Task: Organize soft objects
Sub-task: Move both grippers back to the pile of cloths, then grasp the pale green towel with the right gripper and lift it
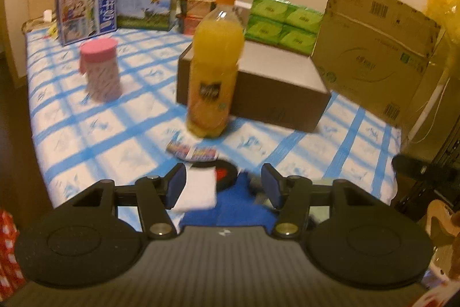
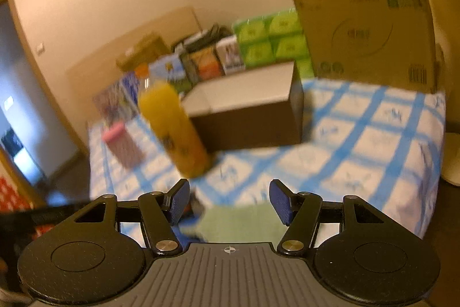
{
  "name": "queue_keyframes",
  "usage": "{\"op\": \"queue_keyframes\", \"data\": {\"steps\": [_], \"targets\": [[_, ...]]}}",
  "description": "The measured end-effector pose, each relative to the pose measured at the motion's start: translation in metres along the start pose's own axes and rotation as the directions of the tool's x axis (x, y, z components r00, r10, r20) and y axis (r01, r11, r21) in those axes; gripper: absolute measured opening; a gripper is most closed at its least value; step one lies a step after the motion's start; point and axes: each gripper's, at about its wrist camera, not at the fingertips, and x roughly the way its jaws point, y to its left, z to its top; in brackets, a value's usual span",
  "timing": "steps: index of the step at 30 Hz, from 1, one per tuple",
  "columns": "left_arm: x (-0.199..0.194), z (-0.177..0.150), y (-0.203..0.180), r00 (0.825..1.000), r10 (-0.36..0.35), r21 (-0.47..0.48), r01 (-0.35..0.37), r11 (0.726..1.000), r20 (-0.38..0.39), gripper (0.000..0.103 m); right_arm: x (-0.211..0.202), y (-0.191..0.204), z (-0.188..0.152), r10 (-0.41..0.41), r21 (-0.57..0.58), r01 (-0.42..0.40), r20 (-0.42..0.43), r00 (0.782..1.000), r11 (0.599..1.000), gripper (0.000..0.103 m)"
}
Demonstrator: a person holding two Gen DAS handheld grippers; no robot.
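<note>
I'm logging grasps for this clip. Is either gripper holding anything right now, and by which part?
Nothing is held. The left gripper is open above a white cloth and blue cloth; the right gripper is open above a green cloth.

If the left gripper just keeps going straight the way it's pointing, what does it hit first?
Probably the white folded cloth lying between the open left gripper fingers, on the blue cloth; depth is unclear.

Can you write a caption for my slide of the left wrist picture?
Open left claw hovers over a white cloth and blue cloth, facing an orange juice bottle.
</note>
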Motion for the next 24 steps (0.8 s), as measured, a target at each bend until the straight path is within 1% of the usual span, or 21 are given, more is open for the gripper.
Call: {"op": "queue_keyframes", "data": {"steps": [3,8,11,14,17,19,24], "targets": [[-0.006,-0.018,0.006,1.0,0.02,0.001,-0.02,1.0,-0.021,0.054,-0.002,0.003,-0.022,0.003,-0.049,-0.004,-0.029,1.0,0.999,0.062],[-0.014,-0.041,0.019,0.998,0.041,-0.01,-0.042,0.999,-0.051,0.054,0.006,0.011,-0.042,0.012,-0.107,-0.019,-0.07,0.997,0.994,0.062],[-0.016,-0.05,0.025,0.996,0.062,-0.014,-0.063,0.998,-0.06,0.054,0.014,0.02,-0.049,0.0,-0.174,-0.015,-0.082,0.997,0.985,0.062],[-0.015,-0.055,0.029,0.995,0.071,-0.019,-0.072,0.997,-0.067,0.054,0.026,0.028,-0.057,-0.019,-0.257,-0.006,-0.097,0.995,0.966,0.062],[-0.013,-0.057,0.033,0.995,0.069,-0.025,-0.071,0.997,-0.07,0.054,0.04,0.036,-0.068,-0.06,-0.364,0.018,-0.105,0.993,0.931,0.062],[-0.01,-0.058,0.034,0.995,0.071,-0.027,-0.073,0.997,-0.075,0.054,0.05,0.04,-0.076,-0.088,-0.437,0.034,-0.105,0.991,0.899,0.062],[-0.001,-0.061,0.036,0.993,0.069,-0.032,-0.073,0.997,-0.093,0.054,0.078,0.041,-0.091,-0.15,-0.563,0.069,-0.099,0.984,0.824,0.062]]}}
